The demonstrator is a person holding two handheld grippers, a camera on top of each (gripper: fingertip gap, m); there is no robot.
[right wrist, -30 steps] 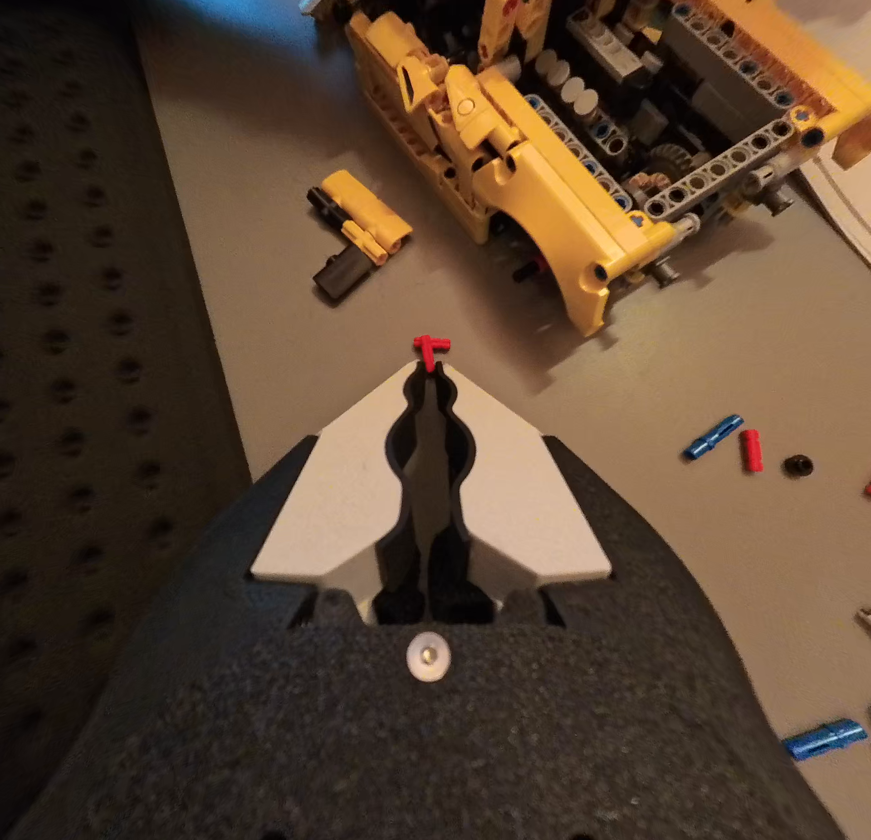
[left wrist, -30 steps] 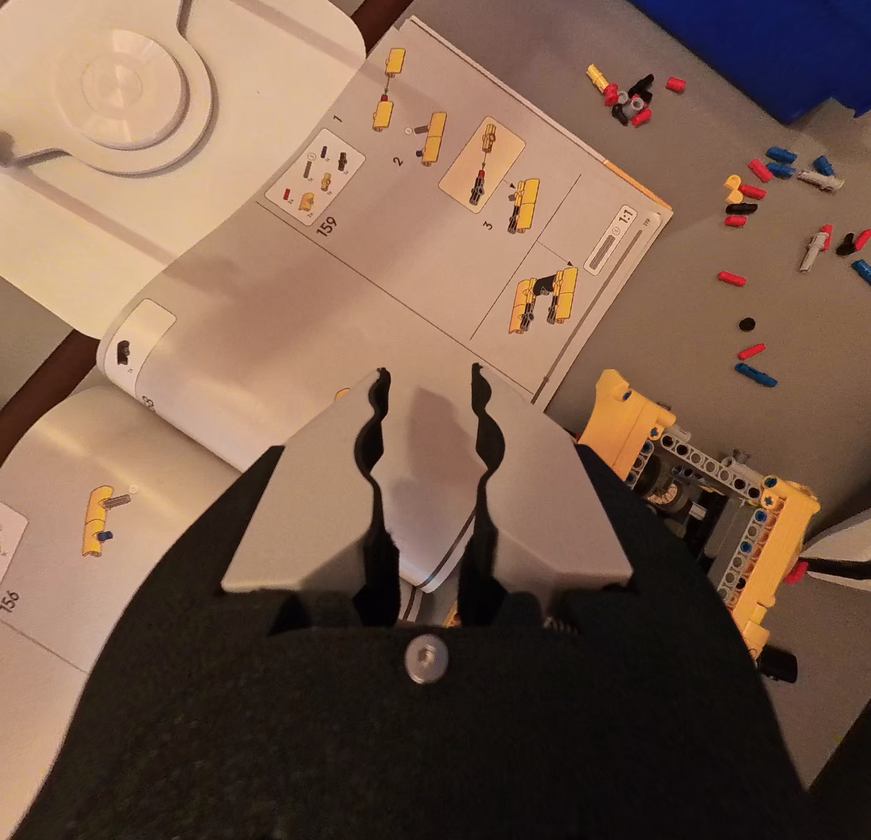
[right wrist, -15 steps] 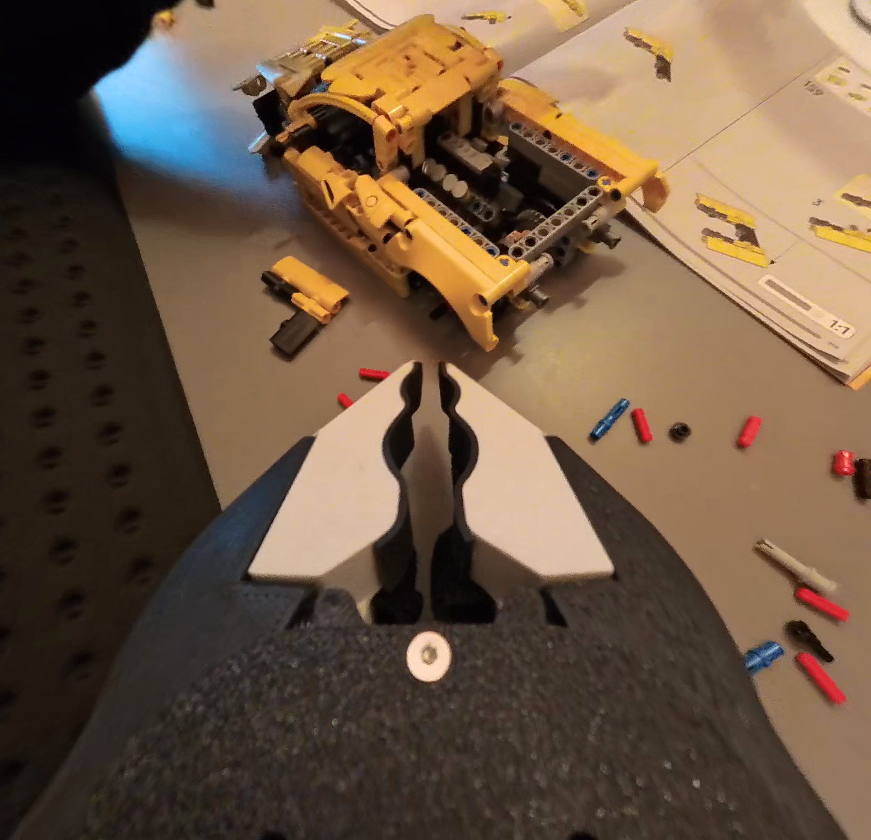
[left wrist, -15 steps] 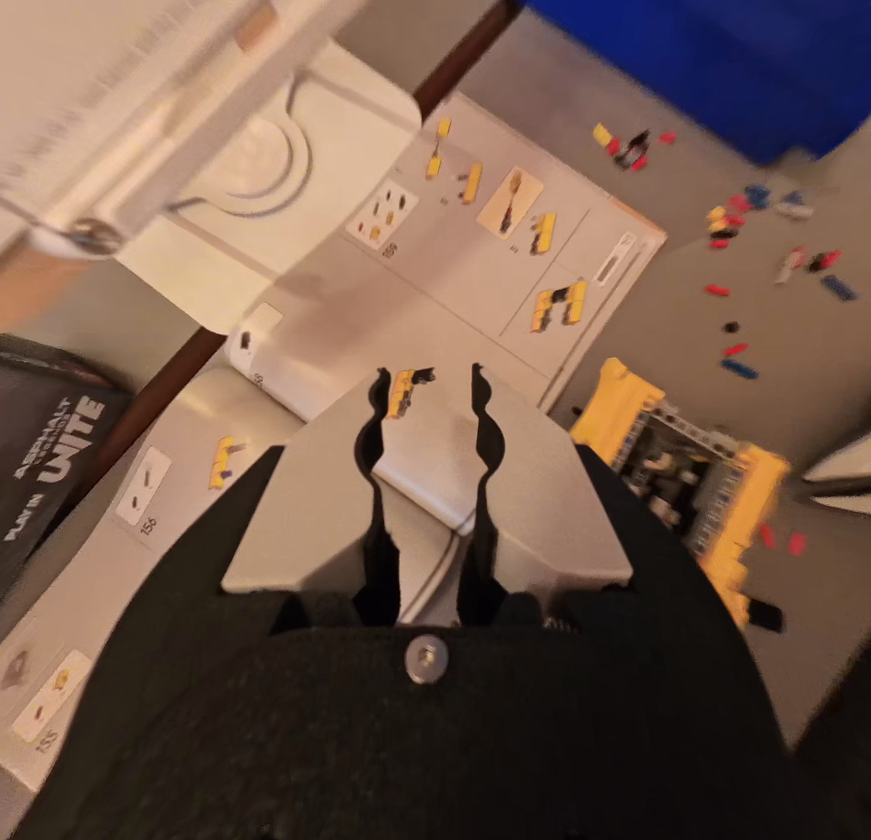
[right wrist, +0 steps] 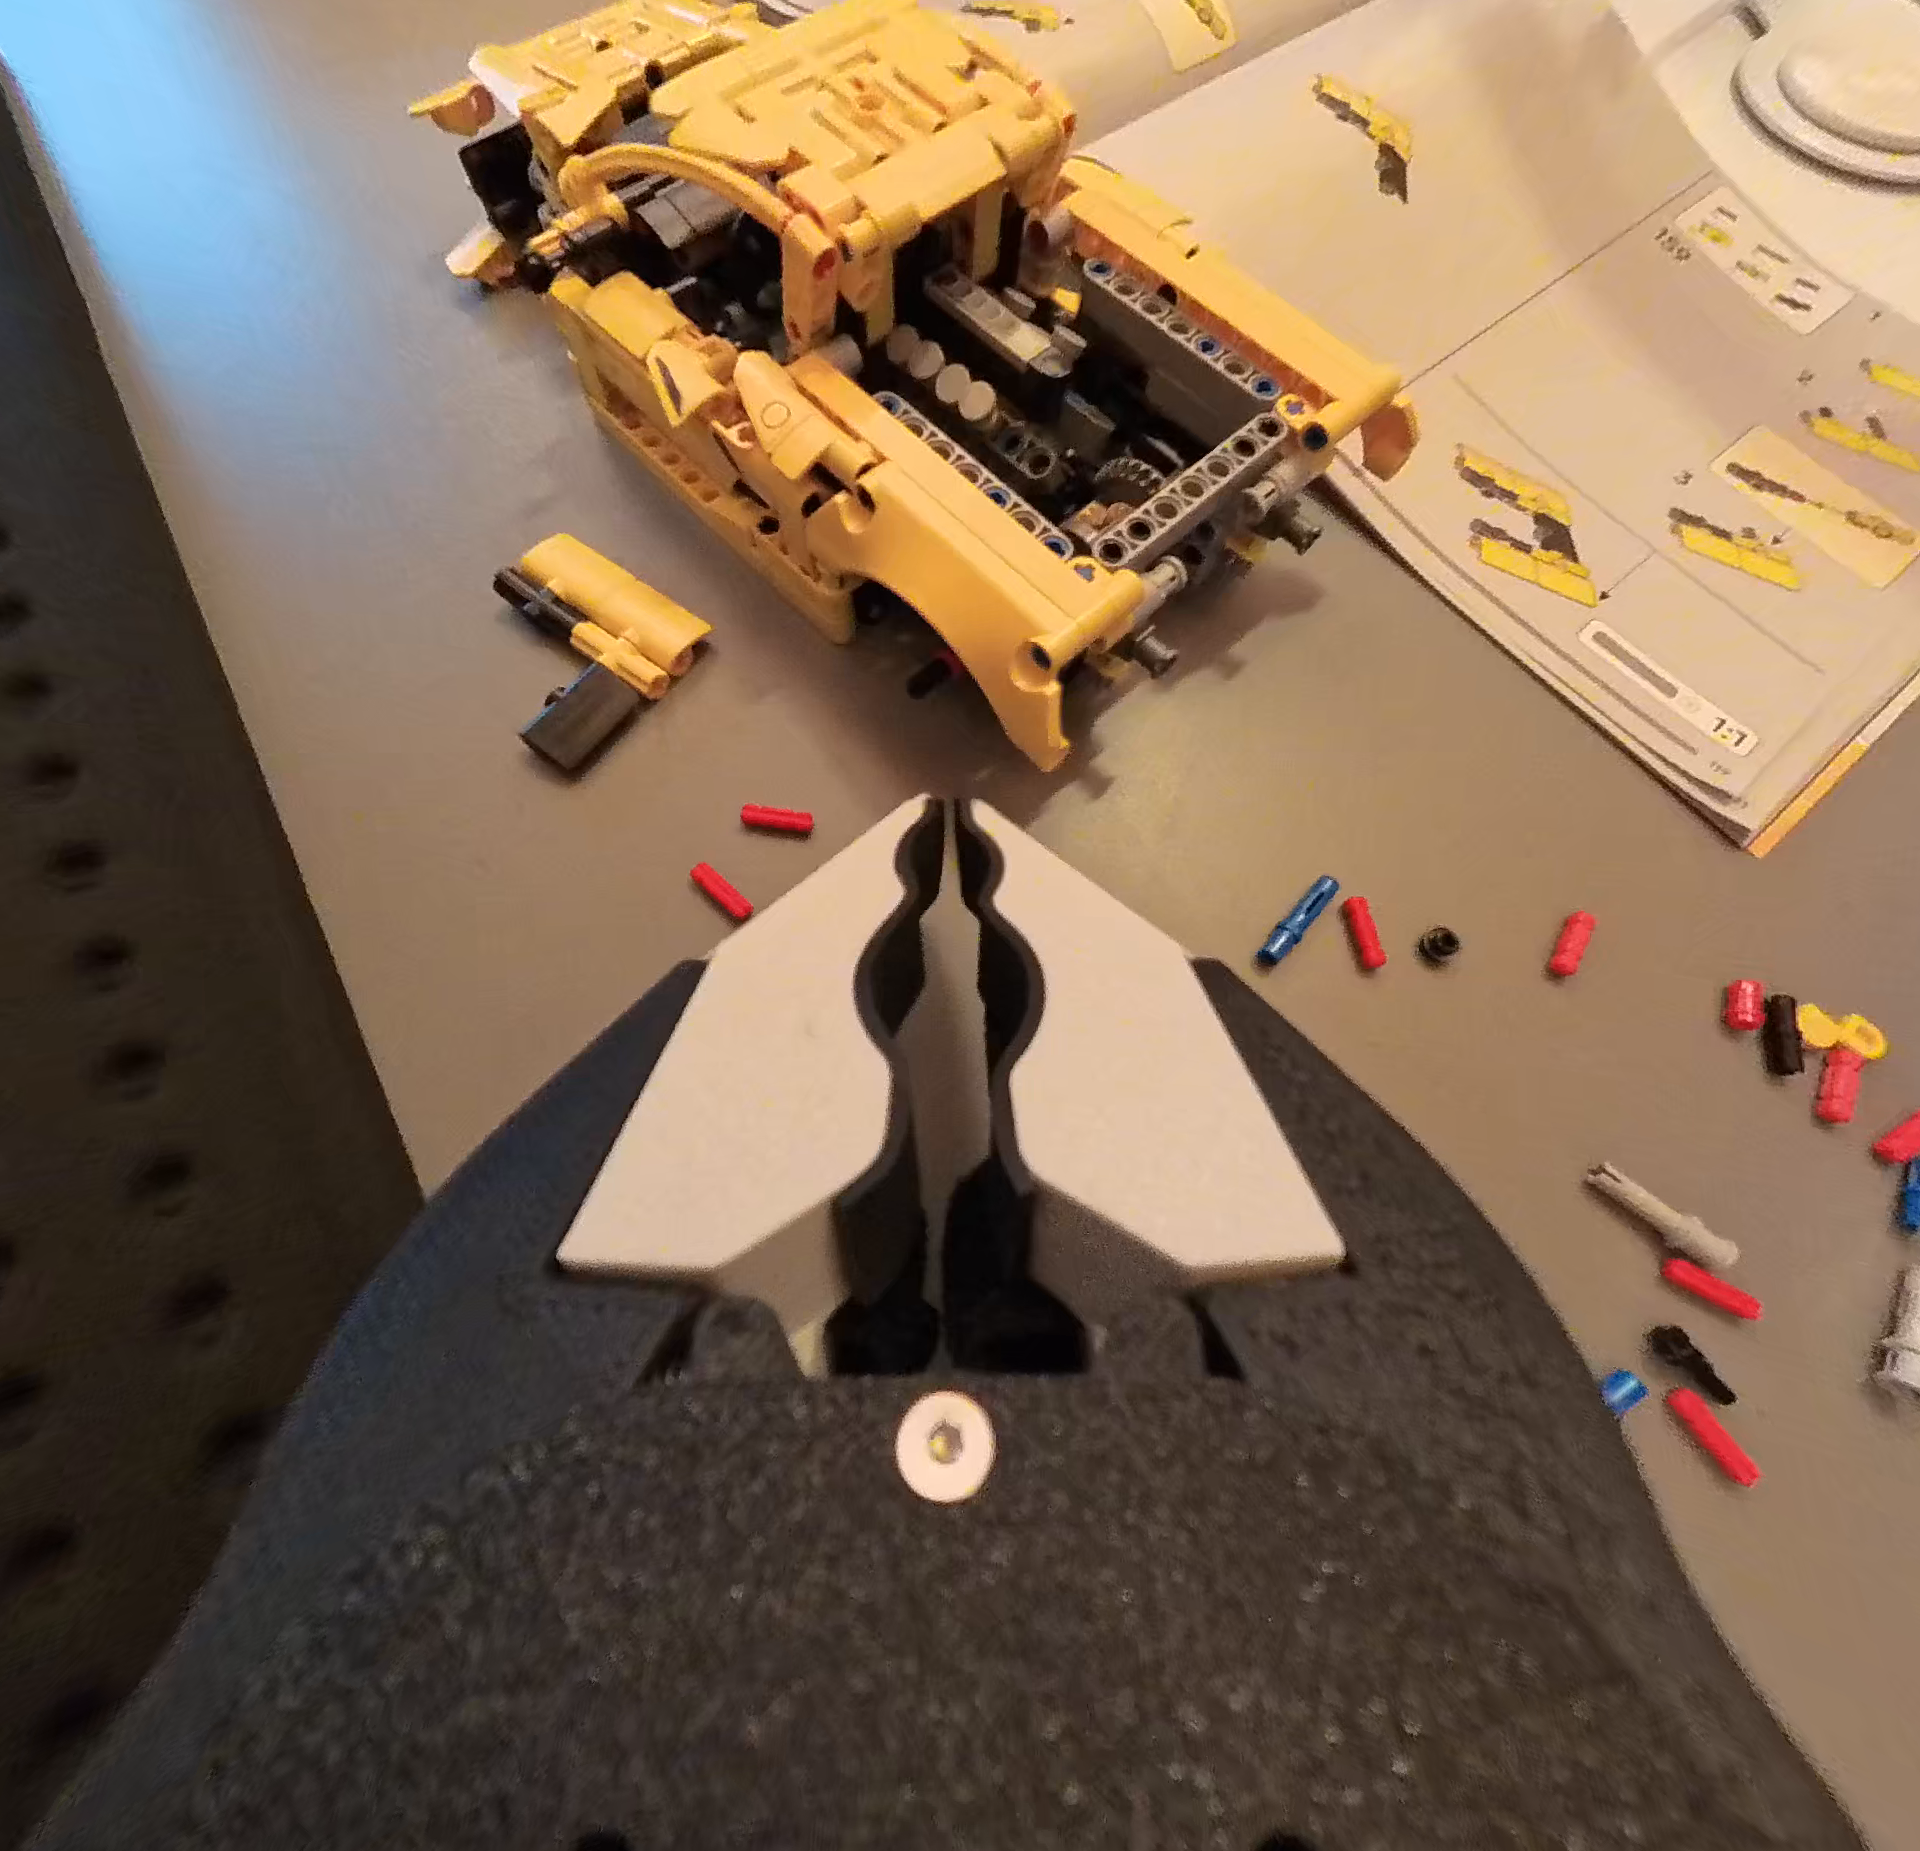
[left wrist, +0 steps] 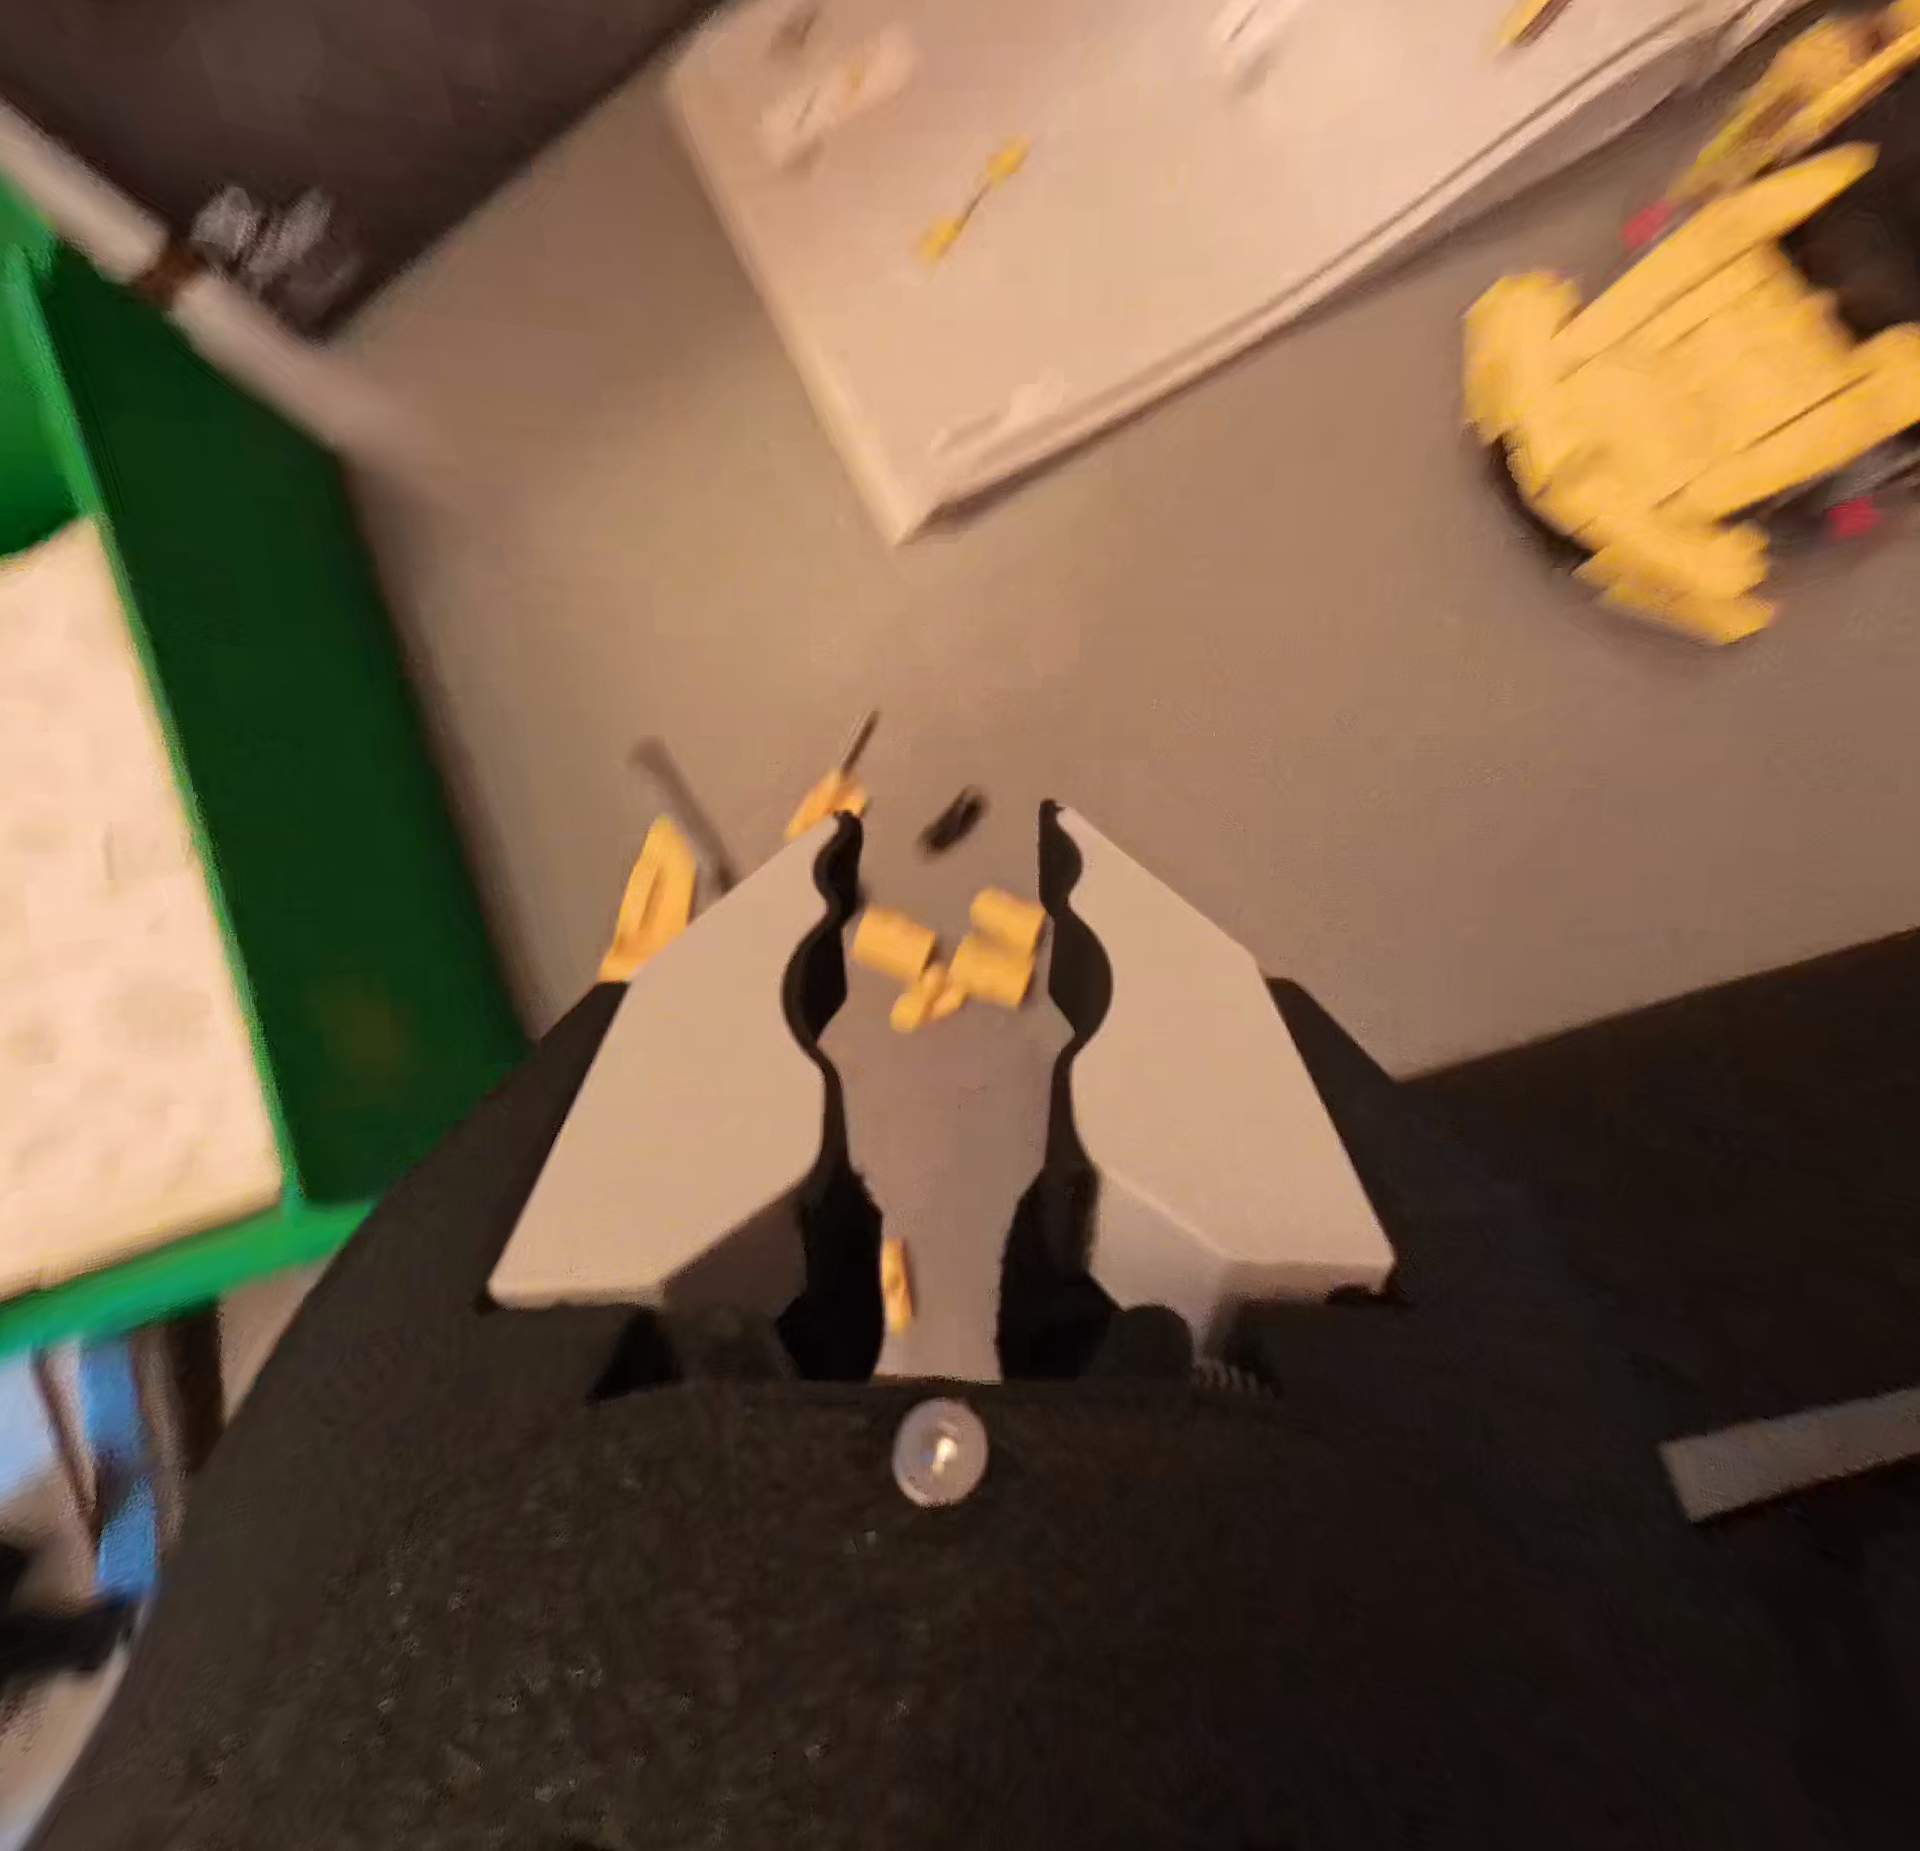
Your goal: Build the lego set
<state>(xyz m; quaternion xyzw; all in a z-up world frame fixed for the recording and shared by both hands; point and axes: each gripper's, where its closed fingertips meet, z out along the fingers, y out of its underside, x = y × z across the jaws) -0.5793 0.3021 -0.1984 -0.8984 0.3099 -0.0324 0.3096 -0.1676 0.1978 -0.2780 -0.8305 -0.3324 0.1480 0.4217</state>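
While the left claw (left wrist: 948, 825) gapes empty above yellow pieces (left wrist: 951, 954), the right claw (right wrist: 951, 814) is nearly closed, empty.

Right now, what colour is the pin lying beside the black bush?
Red pin, left of the black bush; clearest in the right wrist view.

Each hand-held gripper, the left (left wrist: 948, 814) and the right (right wrist: 950, 806), has two pale grey wedge-shaped fingers (right wrist: 790, 1063) with wavy black inner edges, set in a rough black foam-textured body bearing one round silver screw (right wrist: 943, 1444) at its centre.
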